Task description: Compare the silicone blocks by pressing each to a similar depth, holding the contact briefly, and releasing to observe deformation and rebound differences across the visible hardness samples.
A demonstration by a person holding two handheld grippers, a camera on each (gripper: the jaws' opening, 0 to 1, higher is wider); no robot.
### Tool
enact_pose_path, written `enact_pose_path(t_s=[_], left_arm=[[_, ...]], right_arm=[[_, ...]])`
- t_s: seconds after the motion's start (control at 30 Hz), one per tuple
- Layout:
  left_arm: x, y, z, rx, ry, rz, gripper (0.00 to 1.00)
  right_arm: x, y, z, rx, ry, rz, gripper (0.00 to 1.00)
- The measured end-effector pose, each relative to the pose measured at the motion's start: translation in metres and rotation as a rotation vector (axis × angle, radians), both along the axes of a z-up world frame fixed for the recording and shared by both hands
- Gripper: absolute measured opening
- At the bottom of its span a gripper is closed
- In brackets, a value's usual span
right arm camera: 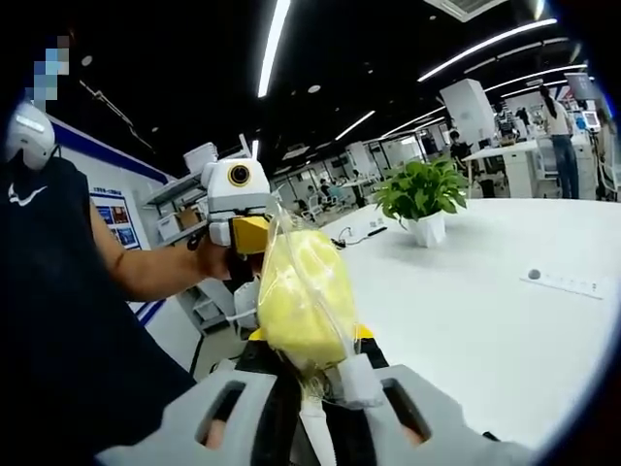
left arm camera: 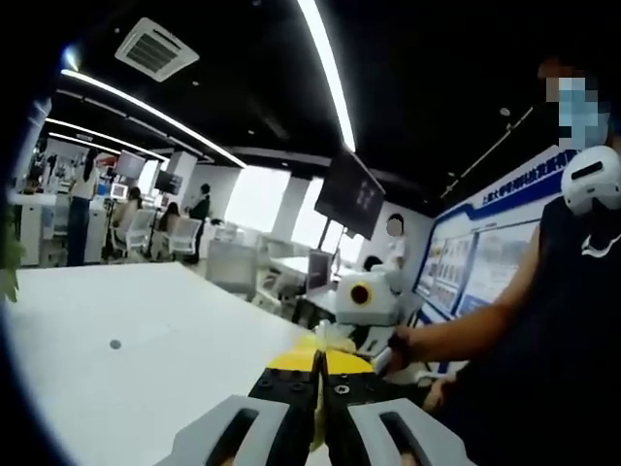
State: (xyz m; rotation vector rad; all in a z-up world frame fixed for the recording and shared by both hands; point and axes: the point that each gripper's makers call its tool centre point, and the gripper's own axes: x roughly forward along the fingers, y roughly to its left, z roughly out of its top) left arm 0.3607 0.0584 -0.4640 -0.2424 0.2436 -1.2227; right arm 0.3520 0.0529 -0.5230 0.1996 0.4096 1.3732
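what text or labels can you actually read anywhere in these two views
None can be quoted.
Blue wall banner: light characters, too blurred to read.
Posters below it: print too small.
Wall poster in the right gripper view: blurred.
Hanging dark screen: nothing readable.
Bagged yellow block: no label visible.

An open-plan office or lab is shown: a black ceiling with strip lights (left arm camera: 325,68), white tables (right arm camera: 505,301), desks with seated people (left arm camera: 199,209), a hung monitor (left arm camera: 349,194), wall posters (left arm camera: 485,257) and a potted plant (right arm camera: 422,199).
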Motion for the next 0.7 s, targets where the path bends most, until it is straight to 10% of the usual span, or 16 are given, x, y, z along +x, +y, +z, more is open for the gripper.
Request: enact_pose_path(t_s=[0.7], left_arm=[[0.011,0.014,-0.003,-0.041,0.009,0.061,0.00]], right_arm=[[0.004,0.014,-0.002,0.005,0.033,0.003,0.02]])
